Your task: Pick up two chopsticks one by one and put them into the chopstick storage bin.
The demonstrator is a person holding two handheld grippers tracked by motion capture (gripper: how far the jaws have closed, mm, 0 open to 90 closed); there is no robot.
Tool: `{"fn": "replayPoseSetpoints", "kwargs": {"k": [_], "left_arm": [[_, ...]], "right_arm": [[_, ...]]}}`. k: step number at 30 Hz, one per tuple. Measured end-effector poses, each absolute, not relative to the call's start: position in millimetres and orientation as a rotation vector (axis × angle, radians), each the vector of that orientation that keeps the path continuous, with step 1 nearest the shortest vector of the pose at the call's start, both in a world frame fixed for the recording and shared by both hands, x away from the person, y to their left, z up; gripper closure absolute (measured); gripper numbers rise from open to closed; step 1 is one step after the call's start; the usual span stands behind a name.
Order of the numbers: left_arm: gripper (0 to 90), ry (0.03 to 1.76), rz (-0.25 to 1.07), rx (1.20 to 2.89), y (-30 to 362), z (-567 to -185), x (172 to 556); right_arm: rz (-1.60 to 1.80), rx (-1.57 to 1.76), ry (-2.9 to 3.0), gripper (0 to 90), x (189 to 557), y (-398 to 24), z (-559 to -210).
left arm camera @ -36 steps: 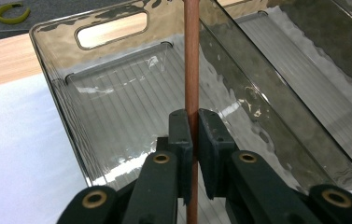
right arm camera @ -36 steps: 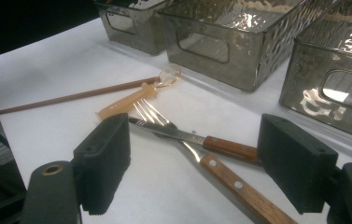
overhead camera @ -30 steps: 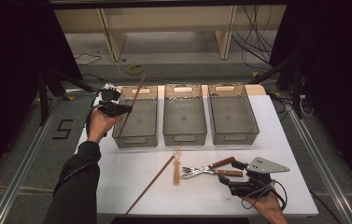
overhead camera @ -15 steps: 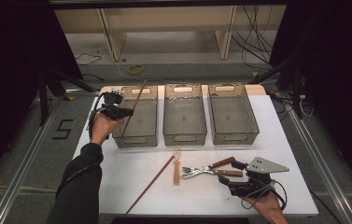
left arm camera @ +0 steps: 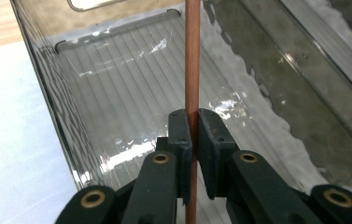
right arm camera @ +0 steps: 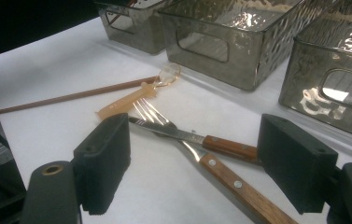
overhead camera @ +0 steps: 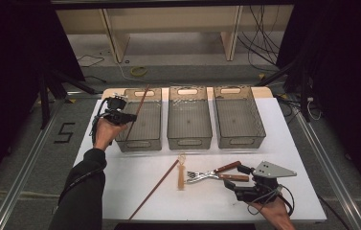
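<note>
My left gripper (overhead camera: 131, 116) (left arm camera: 192, 133) is shut on a thin brown chopstick (overhead camera: 142, 97) (left arm camera: 192, 70). It holds the stick slanted over the left clear bin (overhead camera: 140, 143) (left arm camera: 47, 93), with the upper end toward the bin's far rim. My right gripper (overhead camera: 236, 177) (right arm camera: 194, 163) stands open low over the white table near its front edge. Between its jaws lie the wooden handles of a knife (overhead camera: 226, 177) (right arm camera: 225, 147) and a fork (overhead camera: 202, 175) (right arm camera: 239, 186), untouched. A second chopstick (overhead camera: 155, 187) (right arm camera: 71, 97) and an amber plastic spoon (overhead camera: 181, 175) (right arm camera: 131, 100) lie just left of them.
Two more clear bins, the middle (overhead camera: 189, 141) (right arm camera: 220, 46) and the right (overhead camera: 239, 138) (right arm camera: 332, 88), stand beside the left one across the back of the white table (overhead camera: 293, 158). A grey floor with cables and a yellow loop lies beyond the table.
My left gripper has drifted slightly nearer and to the right with the chopstick, over the left bin. The right gripper has kept still.
</note>
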State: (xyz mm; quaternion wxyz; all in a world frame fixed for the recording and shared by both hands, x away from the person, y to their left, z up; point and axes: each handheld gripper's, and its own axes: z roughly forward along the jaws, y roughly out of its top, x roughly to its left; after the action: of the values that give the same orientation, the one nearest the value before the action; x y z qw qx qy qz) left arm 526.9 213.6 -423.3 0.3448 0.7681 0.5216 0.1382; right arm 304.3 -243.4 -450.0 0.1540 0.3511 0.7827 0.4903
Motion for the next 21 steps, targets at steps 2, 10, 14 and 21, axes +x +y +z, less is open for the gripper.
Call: {"fn": "replayPoseSetpoints", "kwargs": {"k": [2, 10, 14, 21], "left_arm": [[82.4, 1.373, 0.362, 1.987, 215, -425, 528], [59.2, 1.410, 0.287, 1.947, 215, -418, 518], [46.7, 1.356, 0.259, 1.975, 209, -411, 503], [35.4, 1.289, 0.240, 2.017, 200, -403, 472]], "right_arm": [[1.405, 1.006, 2.245, 26.9, 304, -243, -450], [1.407, 1.007, 2.241, 26.9, 304, -244, -450], [1.409, 1.006, 2.240, 26.9, 304, -244, -450], [1.407, 1.009, 2.241, 26.9, 304, -244, -450]]}}
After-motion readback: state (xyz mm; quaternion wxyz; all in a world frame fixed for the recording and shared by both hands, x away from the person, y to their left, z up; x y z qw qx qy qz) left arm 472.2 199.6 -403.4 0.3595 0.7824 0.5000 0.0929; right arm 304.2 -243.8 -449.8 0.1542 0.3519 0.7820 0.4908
